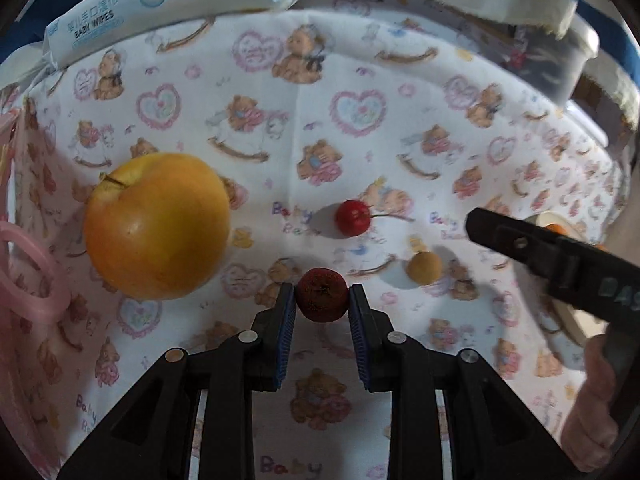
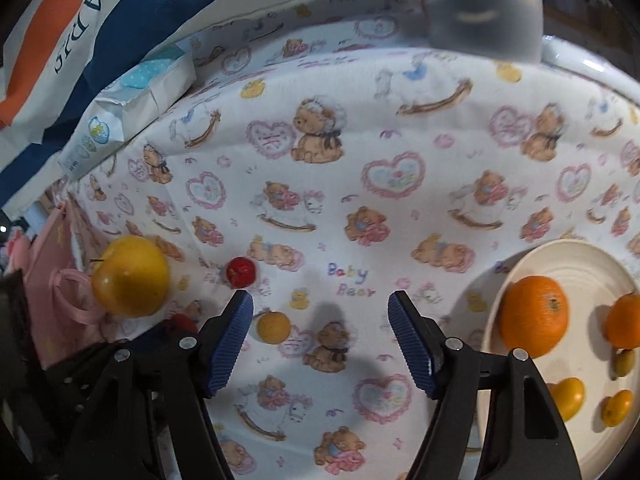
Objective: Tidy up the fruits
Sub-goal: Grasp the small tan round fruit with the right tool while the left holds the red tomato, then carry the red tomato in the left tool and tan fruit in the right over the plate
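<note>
My left gripper [image 1: 322, 300] is shut on a small dark red fruit [image 1: 322, 295], low over the bear-print cloth. A big yellow apple [image 1: 157, 225] lies to its left, a red cherry [image 1: 352, 218] beyond it, and a small tan fruit [image 1: 424, 267] to its right. My right gripper [image 2: 320, 312] is open and empty above the cloth. In the right wrist view the small tan fruit [image 2: 273, 327] lies beside its left finger, with the cherry [image 2: 240, 272] and apple [image 2: 131, 276] further left. A white plate [image 2: 576, 264] at right holds two oranges [image 2: 534, 317] and several small yellow fruits.
A pack of baby wipes [image 1: 160, 4] lies at the cloth's far edge. A pink bag with a ring handle [image 1: 24, 272] stands at the left. A blue and white bag [image 2: 100, 32] and a grey container [image 2: 480, 4] stand behind the cloth.
</note>
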### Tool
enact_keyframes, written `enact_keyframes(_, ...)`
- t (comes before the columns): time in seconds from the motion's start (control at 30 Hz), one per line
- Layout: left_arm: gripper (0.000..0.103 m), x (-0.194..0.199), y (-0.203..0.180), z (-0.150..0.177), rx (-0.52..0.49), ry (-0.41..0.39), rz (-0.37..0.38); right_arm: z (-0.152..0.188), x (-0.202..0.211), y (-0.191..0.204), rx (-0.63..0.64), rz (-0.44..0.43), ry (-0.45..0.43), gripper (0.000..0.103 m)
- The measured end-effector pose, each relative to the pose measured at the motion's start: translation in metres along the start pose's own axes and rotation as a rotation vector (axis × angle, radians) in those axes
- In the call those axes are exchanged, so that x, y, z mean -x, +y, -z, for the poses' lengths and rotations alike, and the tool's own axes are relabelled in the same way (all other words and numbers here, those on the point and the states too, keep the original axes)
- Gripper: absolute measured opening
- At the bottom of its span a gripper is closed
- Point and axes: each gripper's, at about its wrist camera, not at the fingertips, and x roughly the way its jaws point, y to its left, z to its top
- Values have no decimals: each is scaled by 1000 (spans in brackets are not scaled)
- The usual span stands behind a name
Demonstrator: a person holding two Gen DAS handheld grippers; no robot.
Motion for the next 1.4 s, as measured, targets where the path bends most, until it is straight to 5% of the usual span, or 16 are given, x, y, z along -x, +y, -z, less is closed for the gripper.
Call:
enact_keyframes(0.17, 26, -6, 13, 0, 65, 27, 9, 5, -9, 13, 58, -10, 16, 62)
enact_keyframes(0.67, 26, -6, 2, 1, 29, 34, -14, 14, -38, 35, 125, -10, 101, 48)
enact_keyframes(1.0, 26, -6, 3, 2, 29, 34, -15, 18, -52, 45, 142, -20, 114, 25)
enact_keyframes(1.4, 26, -2, 1, 2, 12, 31, -12, 6, -18, 33, 108, -29, 68, 24)
